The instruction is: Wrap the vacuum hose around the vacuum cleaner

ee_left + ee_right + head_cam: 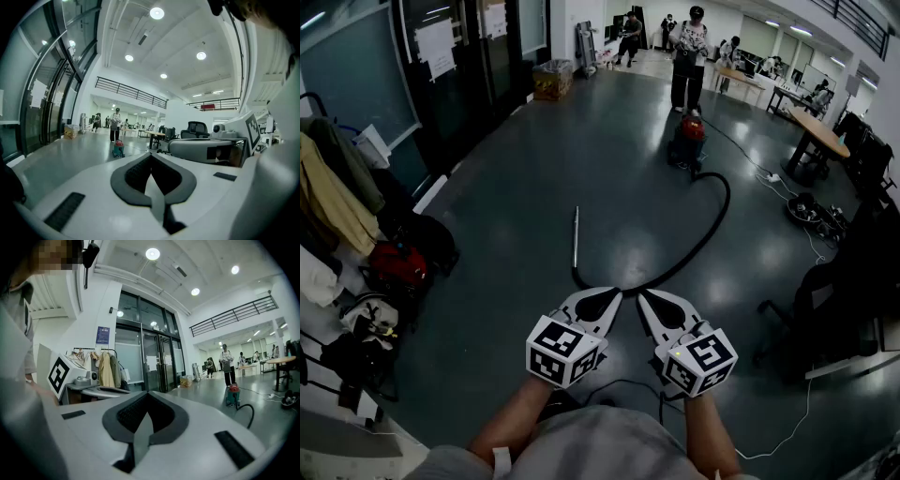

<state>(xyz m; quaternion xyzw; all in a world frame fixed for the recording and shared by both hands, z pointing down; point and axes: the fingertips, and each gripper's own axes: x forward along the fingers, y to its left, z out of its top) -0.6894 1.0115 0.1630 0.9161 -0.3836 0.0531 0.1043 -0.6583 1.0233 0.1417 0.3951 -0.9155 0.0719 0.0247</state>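
Left hand-held gripper (pixel 617 293), right hand-held gripper (pixel 640 294) closed; door notices (pixel 437 47) unreadable.

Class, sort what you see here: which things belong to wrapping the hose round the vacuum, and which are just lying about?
For the job: vacuum, hose, wand, left claw, right claw (both shut, empty).

Lying about: coats, box, table, red bag.
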